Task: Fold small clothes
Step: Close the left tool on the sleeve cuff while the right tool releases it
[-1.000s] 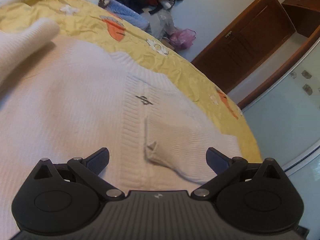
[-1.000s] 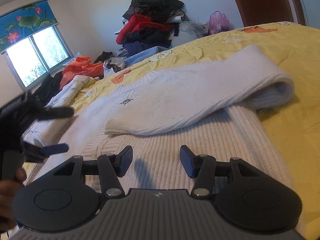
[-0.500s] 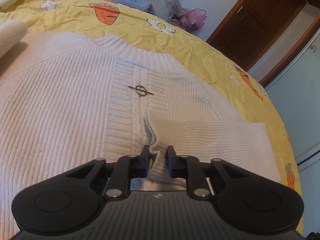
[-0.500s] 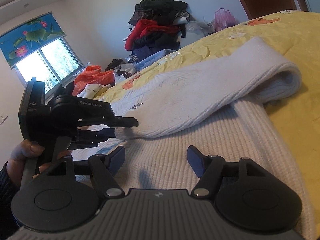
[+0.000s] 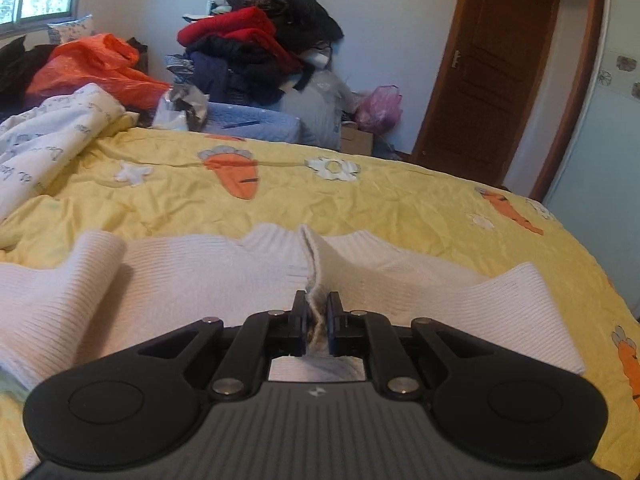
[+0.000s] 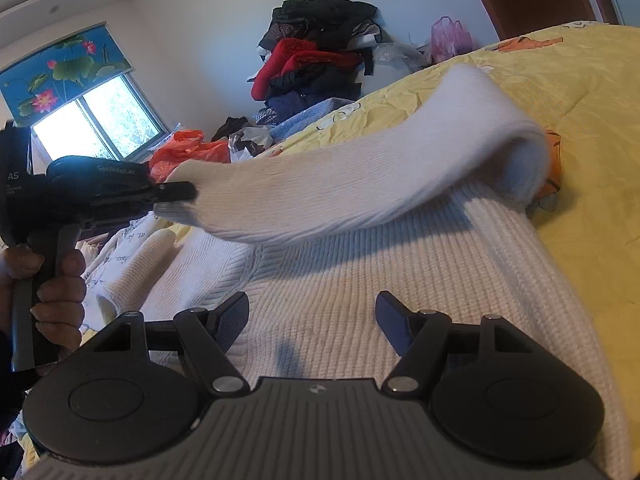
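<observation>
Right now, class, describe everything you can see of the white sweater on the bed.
The white sweater is a ribbed knit, lying mostly flat on the yellow bedspread. One sleeve is raised off its body, its cuff pinched in the shut left gripper. The other sleeve lies folded over. The open right gripper hovers above the body.

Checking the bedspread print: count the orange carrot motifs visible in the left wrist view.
4: one carrot at centre far, one toward the right edge, two on the yellow bedspread at far right, and a cut-off one. The white sweater may hide more.
</observation>
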`<state>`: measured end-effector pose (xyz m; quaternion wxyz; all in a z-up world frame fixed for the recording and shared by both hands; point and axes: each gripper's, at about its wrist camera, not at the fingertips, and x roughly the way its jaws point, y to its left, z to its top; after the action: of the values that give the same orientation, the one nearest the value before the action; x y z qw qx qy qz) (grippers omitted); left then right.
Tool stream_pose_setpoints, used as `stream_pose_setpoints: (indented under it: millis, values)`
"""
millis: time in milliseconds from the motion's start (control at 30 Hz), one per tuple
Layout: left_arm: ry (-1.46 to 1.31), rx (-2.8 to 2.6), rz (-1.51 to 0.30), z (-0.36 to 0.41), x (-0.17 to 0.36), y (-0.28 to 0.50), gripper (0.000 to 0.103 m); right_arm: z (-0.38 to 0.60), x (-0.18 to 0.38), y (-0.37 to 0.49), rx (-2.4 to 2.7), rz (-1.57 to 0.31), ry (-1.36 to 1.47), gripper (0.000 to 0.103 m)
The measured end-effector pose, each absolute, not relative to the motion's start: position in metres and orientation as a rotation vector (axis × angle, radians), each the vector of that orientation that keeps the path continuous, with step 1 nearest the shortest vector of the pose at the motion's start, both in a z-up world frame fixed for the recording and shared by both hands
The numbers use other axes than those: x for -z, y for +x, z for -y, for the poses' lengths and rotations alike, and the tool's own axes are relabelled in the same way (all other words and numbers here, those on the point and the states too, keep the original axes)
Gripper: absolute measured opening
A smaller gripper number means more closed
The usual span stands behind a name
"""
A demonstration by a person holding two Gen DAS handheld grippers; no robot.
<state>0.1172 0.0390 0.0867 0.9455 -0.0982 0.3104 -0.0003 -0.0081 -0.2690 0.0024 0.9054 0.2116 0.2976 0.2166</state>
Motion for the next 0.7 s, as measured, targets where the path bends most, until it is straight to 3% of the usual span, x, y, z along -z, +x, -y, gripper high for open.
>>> stream_pose_setpoints:
  millis: [167,367,533,700]
  values:
    - [-0.245,-0.084,-0.69,-0.089,-0.07,0.114,0.009,0.268,-0.003,-0.008,-0.447,-0.614,0.434,0.073]
    - [-0.193,-0.136,-0.767,-0.094,-0.027,0.108,0.008,0.266,-0.004,-0.008,-0.448,-0.616,0.418,0.075]
    - [-0.238,-0.135,-0.722,-0.098,-0.012,0.102,0.013,0.259,-0.015,-0.005,-0.431,-0.621,0.347,0.075]
    - [-0.292,-0.103,-0.644,-0.106,0.0,0.087,0.014,0.251,-0.061,0.038,-0.39,-0.49,0.209,0.078]
